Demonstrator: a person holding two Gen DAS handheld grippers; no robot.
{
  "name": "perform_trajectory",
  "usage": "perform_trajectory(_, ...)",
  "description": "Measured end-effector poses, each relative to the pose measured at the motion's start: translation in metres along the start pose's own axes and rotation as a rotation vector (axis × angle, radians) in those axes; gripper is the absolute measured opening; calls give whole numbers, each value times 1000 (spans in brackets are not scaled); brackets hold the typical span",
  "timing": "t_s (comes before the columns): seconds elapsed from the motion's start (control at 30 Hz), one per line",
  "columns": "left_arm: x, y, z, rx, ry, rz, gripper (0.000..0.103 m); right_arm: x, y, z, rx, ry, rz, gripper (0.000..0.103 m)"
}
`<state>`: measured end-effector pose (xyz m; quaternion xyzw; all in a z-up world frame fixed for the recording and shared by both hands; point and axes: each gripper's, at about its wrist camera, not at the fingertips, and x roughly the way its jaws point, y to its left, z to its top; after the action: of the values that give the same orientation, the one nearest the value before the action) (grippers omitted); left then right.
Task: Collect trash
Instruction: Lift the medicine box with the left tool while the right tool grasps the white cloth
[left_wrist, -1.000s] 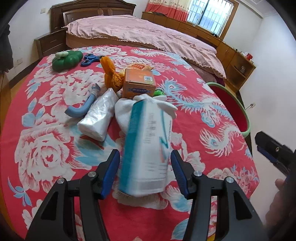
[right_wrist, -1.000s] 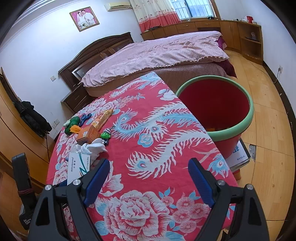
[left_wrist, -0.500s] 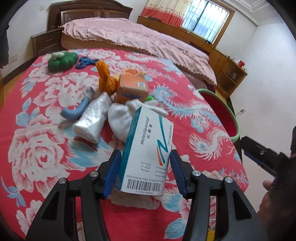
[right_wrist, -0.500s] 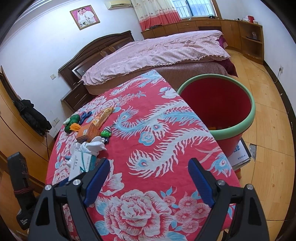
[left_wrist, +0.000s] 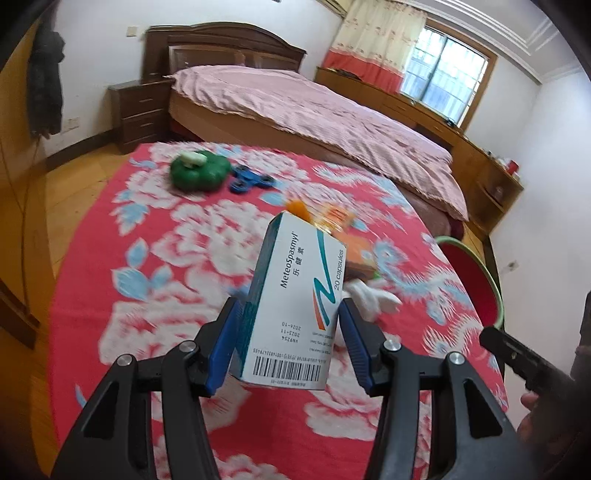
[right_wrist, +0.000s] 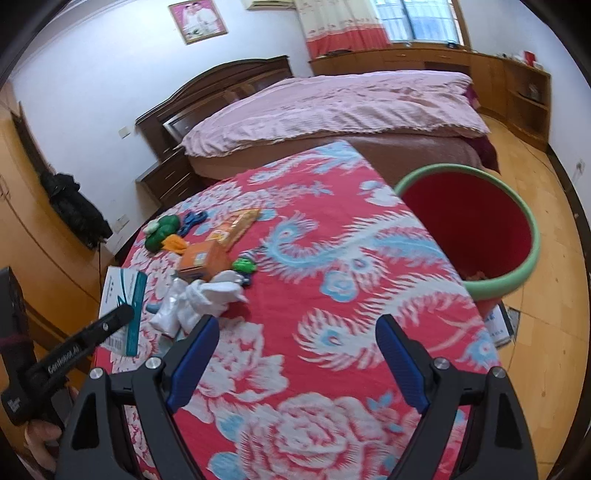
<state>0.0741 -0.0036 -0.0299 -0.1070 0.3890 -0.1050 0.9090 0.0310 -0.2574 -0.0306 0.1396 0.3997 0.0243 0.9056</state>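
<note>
left gripper (left_wrist: 288, 343) fingers pinching medicine box (left_wrist: 295, 306) above tablecloth (left_wrist: 166, 258); right gripper (right_wrist: 293, 360) fingers spread, empty.

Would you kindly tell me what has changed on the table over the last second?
The left tongs, clamped on the medicine box, have lifted it clear of the white wrapper it lay against. The right tongs stay open and empty; the red bin and remaining clutter are unmoved.
</note>
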Motion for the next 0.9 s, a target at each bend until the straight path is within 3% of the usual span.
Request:
perform_trajectory(0.27, 3, 32, 18, -27, -42, 34, 55, 25, 40, 5, -55, 26, 16, 88)
perform_trajectory(0.57, 20, 66, 23, -57, -34, 40, 55, 60, 72, 1, -65, 69, -13, 87)
perform_trajectory(0.9, 43, 78, 22, -41, 15, -13, 55, 95, 86, -6, -24, 113, -29, 63)
